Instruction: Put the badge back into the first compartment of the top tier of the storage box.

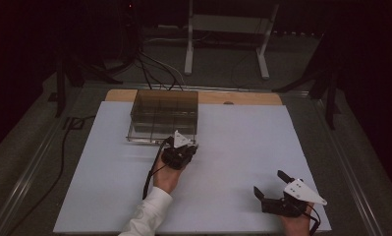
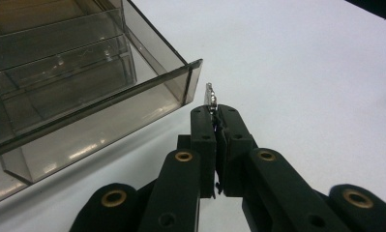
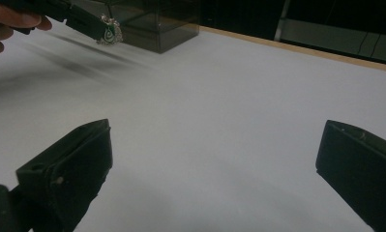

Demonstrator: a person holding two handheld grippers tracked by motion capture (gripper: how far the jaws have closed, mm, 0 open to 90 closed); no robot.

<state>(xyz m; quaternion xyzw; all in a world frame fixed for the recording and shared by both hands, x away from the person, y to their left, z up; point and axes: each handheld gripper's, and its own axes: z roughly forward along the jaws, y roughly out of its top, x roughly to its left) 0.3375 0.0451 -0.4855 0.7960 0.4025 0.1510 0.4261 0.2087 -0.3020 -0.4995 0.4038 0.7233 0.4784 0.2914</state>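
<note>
Left tongs (image 2: 215, 113) clamped on a small silver trinket (image 2: 210, 94), just beside the smoked clear box's (image 2: 132, 92) corner. Right tongs (image 3: 215, 159) wide apart, empty, over the white table (image 3: 229, 106).

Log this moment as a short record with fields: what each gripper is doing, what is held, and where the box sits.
left gripper: shut on a small silvery ornament, beside the box's near corner
right gripper: open, nothing between its jaws, near the sheet's right front
box: smoky clear plastic with dividers, at the far side of the white sheet
ornament: clear of the box, not inside it
</note>
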